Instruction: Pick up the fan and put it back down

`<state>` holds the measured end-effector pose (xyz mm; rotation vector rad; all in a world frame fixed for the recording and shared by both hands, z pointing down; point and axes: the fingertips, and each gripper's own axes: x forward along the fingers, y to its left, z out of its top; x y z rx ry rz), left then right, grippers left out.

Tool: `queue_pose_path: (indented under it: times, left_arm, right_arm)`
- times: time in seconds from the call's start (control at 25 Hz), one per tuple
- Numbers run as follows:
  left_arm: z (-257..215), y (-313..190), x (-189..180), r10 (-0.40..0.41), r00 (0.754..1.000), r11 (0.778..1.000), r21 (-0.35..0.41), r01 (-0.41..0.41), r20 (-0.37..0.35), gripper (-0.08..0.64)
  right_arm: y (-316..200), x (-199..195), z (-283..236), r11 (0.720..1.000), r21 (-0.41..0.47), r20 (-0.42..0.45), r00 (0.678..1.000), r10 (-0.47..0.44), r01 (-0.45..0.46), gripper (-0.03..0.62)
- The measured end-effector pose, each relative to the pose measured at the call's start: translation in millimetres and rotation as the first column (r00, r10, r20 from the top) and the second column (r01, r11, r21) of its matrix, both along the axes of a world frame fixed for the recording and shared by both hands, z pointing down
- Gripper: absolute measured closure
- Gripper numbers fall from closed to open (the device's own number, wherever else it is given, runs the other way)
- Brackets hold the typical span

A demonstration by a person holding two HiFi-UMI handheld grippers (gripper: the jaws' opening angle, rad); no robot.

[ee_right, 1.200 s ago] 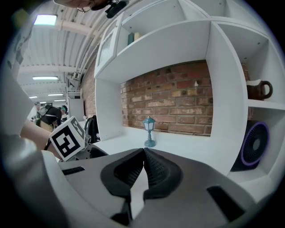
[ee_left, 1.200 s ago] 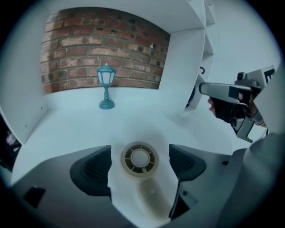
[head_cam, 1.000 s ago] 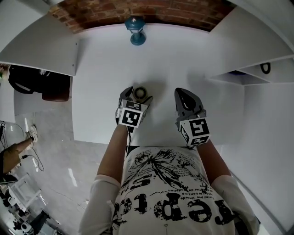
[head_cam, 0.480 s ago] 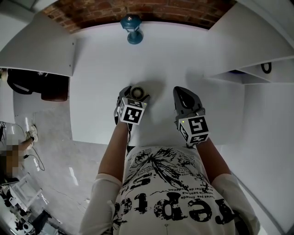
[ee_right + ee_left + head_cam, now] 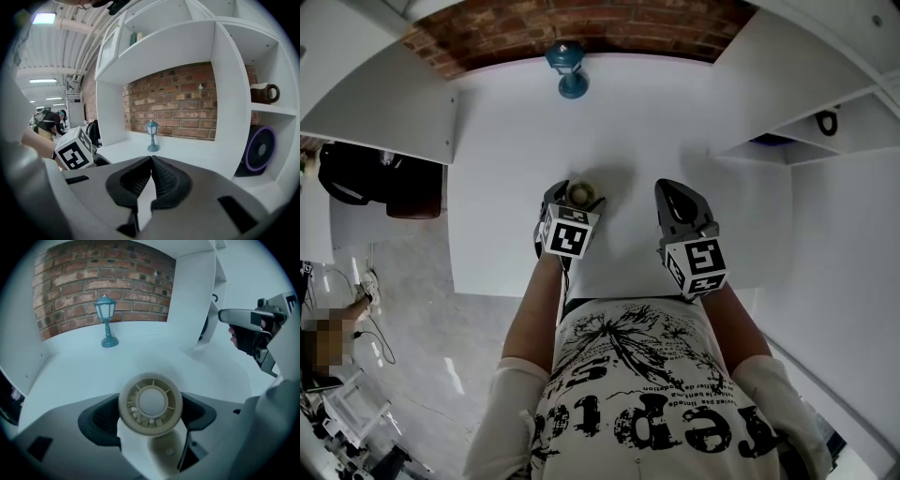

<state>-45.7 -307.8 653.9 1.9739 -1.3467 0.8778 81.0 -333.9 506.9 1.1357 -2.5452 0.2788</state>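
Observation:
A small beige fan (image 5: 150, 403) with a round grille sits between the jaws of my left gripper (image 5: 150, 409), which is shut on the fan's head; its stand (image 5: 167, 450) hangs below, toward the camera. In the head view the fan (image 5: 578, 193) shows just ahead of the left gripper (image 5: 577, 195), over the white table (image 5: 506, 141). I cannot tell whether its base touches the table. My right gripper (image 5: 675, 190) is alongside to the right, and in its own view the right gripper (image 5: 151, 161) is shut with nothing in it.
A teal lantern lamp (image 5: 569, 67) stands at the back of the table against the brick wall (image 5: 93, 282). White shelf walls (image 5: 384, 94) flank both sides. The right-hand shelves hold a purple-rimmed fan (image 5: 258, 149) and a brown mug (image 5: 264, 93). A black bag (image 5: 356, 173) lies left, off the table.
Both grippers keep their places and the left one stays shut on the fan. Only the head view has shifted a little.

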Motion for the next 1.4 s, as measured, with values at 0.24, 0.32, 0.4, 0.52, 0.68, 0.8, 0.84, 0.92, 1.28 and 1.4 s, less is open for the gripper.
queue_pose_path:
  times: [0.24,0.32,0.4,0.52,0.68,0.8,0.84,0.92,1.28,1.4]
  left_arm:
    - [-53.7,17.9,-7.3,0.018,1.0,0.993,0.115,-0.017,-0.012,0.175]
    - [-80.9,27.2,-11.8,0.028,0.999,0.985,0.171,-0.025,-0.018,0.175]
    - [-110.6,35.1,-16.5,0.035,0.999,0.971,0.237,-0.027,-0.027,0.175]
    - [-157.6,47.4,-23.0,0.051,0.998,0.937,0.347,-0.033,-0.043,0.175]
    - [-217.2,76.3,-32.7,0.082,0.995,0.88,0.473,-0.047,-0.053,0.175]
    - [-257.6,99.0,-42.4,0.104,0.993,0.83,0.555,-0.057,-0.053,0.175]
    - [-269.6,107.1,-46.3,0.108,0.993,0.814,0.578,-0.056,-0.056,0.175]
    - [-292.2,123.3,-54.0,0.116,0.991,0.781,0.622,-0.047,-0.071,0.175]
    - [-350.1,179.2,-88.3,0.141,0.978,0.657,0.754,0.023,-0.152,0.175]
    - [-357.4,188.0,-94.5,0.14,0.976,0.639,0.768,0.039,-0.166,0.175]
  right_arm:
    - [30.5,-7.0,-28.5,0.999,0.05,0.01,1.0,0.011,-0.012,0.577]
    - [43.9,-9.6,-41.3,0.997,0.069,0.018,1.0,0.018,-0.019,0.577]
    - [56.0,-12.0,-56.1,0.995,0.094,0.03,0.999,0.026,-0.029,0.577]
    - [72.6,-16.9,-80.5,0.99,0.136,0.051,0.998,0.038,-0.045,0.577]
    - [99.7,-25.8,-109.5,0.983,0.18,0.074,0.997,0.036,-0.049,0.577]
    - [118.0,-33.9,-128.5,0.976,0.213,0.083,0.996,0.029,-0.046,0.577]
    - [124.5,-37.0,-134.0,0.973,0.225,0.082,0.996,0.025,-0.043,0.577]
    - [137.3,-43.1,-144.9,0.968,0.25,0.077,0.997,0.016,-0.035,0.577]
    - [171.3,-61.7,-179.4,0.947,0.319,0.099,0.995,0.003,-0.035,0.577]
    - [177.6,-66.9,-186.8,0.942,0.333,0.108,0.994,-0.004,-0.033,0.577]
